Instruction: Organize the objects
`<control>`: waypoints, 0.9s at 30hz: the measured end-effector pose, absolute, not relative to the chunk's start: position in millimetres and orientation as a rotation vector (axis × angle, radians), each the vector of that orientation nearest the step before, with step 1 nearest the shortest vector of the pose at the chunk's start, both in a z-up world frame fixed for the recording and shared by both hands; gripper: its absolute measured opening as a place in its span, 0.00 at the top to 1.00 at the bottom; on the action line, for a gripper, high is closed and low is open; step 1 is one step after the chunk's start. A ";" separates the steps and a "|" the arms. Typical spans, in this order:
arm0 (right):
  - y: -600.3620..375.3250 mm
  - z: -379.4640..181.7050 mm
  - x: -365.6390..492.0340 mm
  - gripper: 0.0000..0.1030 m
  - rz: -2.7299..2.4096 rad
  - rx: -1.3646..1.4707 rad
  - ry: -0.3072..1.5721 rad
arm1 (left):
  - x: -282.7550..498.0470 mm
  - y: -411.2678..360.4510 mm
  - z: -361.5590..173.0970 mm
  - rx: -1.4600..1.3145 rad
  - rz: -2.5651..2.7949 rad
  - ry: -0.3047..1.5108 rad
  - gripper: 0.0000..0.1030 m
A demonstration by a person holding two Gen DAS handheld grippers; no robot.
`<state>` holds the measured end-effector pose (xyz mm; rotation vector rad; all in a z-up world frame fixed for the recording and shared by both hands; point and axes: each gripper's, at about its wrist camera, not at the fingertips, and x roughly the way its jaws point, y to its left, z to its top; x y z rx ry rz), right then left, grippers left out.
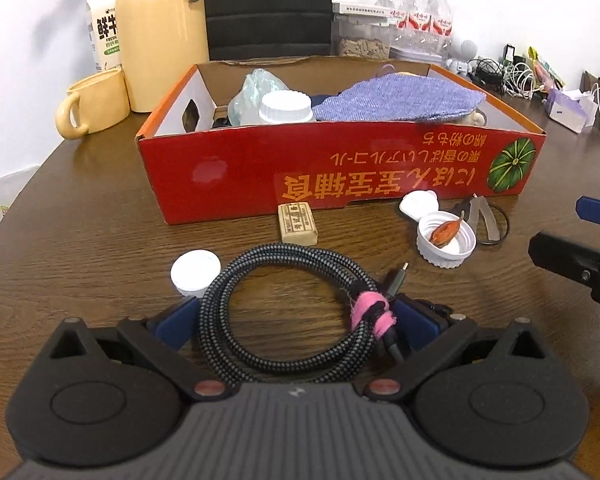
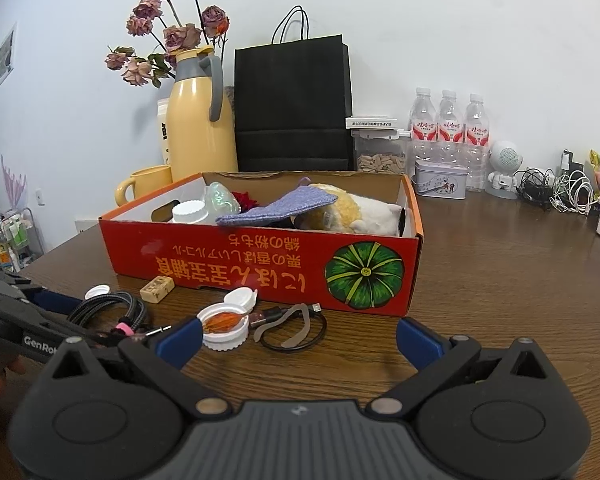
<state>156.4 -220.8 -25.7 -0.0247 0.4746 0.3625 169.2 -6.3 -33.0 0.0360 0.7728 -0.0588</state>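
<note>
Between the blue-padded fingers of the left gripper (image 1: 296, 320), near the table's front edge, lies the coiled grey-and-black braided cable (image 1: 284, 312) bound with a pink tie (image 1: 370, 314). The jaws stand wide on either side of the coil, the pads close against its flanks; whether they press it yet I cannot tell. That straddle looks like the set-up for a squeeze across the whole bundle, so the loops would lift as one.

Over bare wood to the right, the right gripper (image 2: 298, 338) is spread fully and holds nothing, probably waiting its turn.

Just ahead of it sit an upturned white ribbed cap (image 2: 223, 326) with an orange scrap inside, and a short black cable (image 2: 294, 326). A small white lid (image 1: 195, 271) touches the coil's left side, and a tan rectangular block (image 1: 297, 225) lies against the long red cardboard box (image 1: 340, 176). Already holding a jar and a purple cloth, the box is likely the collecting place.
</note>
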 end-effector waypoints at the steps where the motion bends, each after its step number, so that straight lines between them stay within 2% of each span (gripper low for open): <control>1: -220.9 -25.7 156.0 0.00 0.362 -0.024 0.475 | 168.5 -7.1 -33.3 0.035 -0.057 0.768 0.00; 6: -221.1 -26.2 156.9 0.00 0.361 -0.022 0.482 | 165.3 -8.0 -35.3 0.032 -0.048 0.744 0.00; 12: -221.8 -26.7 156.8 0.00 0.358 -0.020 0.482 | 154.6 -11.6 -32.7 0.032 -0.051 0.708 0.07; 27: -222.0 -24.8 152.0 0.00 0.358 -0.029 0.450 | 125.3 3.7 2.2 -0.034 -0.022 0.573 0.07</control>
